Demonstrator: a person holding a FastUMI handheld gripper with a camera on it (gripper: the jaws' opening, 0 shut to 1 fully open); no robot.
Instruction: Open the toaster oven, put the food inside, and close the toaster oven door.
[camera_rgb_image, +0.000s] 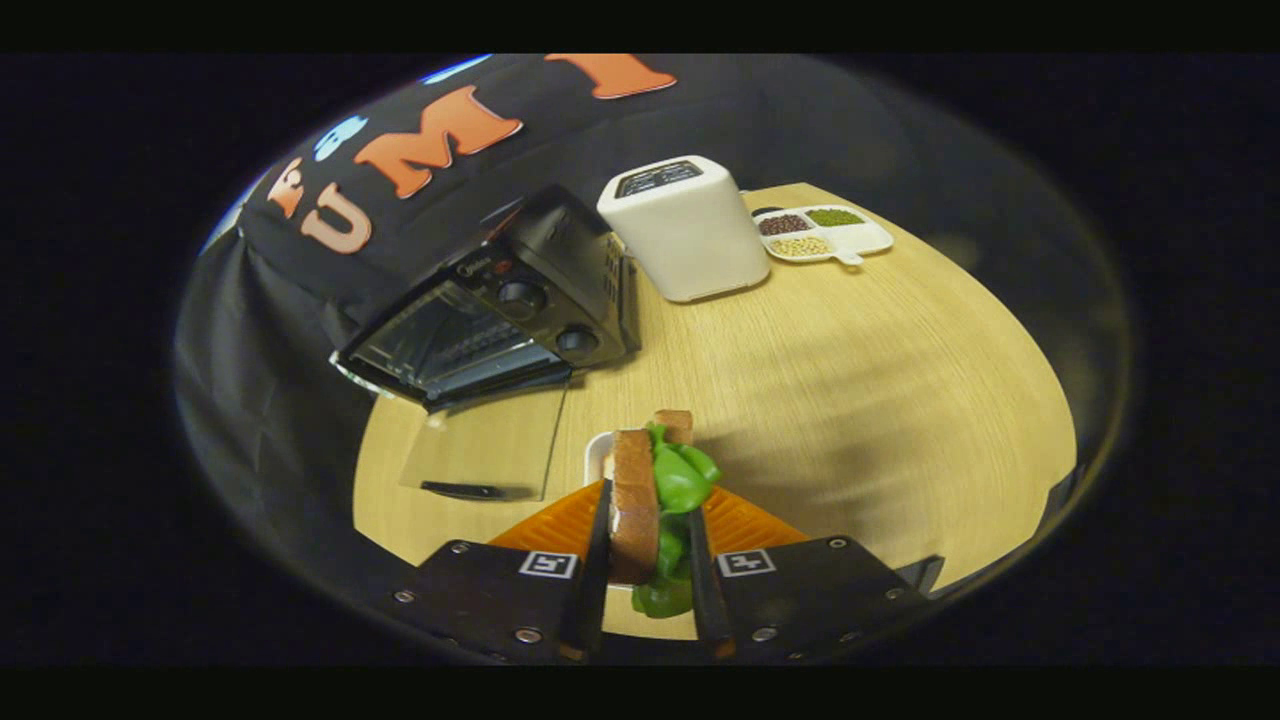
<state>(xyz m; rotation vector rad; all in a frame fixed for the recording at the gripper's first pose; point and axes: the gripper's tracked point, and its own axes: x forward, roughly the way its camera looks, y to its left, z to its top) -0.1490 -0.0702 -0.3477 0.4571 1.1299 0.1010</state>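
Tool (648, 560) is clamped on the sandwich (650, 510): both fingers press its sides, one on the bread slice, the other on the green lettuce side. The sandwich is held upright, lifted above a small white plate (598, 455) on an orange mat (560, 525).

Toaster oven (500, 300) sits ahead and to the left on the table (850, 380), well apart from the sandwich. Its glass door (480, 455) is already down and lying flat on the table, so the open step looks done. Next is carry and insert.

Risks:
- The lettuce side is soft and bulging out; grip may slip or the filling may slide out during the swing left.
- The sandwich is held tall; it could clip the top edge of the oven mouth if not lowered or tilted.
- The door lies in the approach path; coming in low could knock it.
- Rack inside is hard to make out through glare, probably present.

The white toaster (685, 230) and the bean tray (825, 235) are clear of the path.
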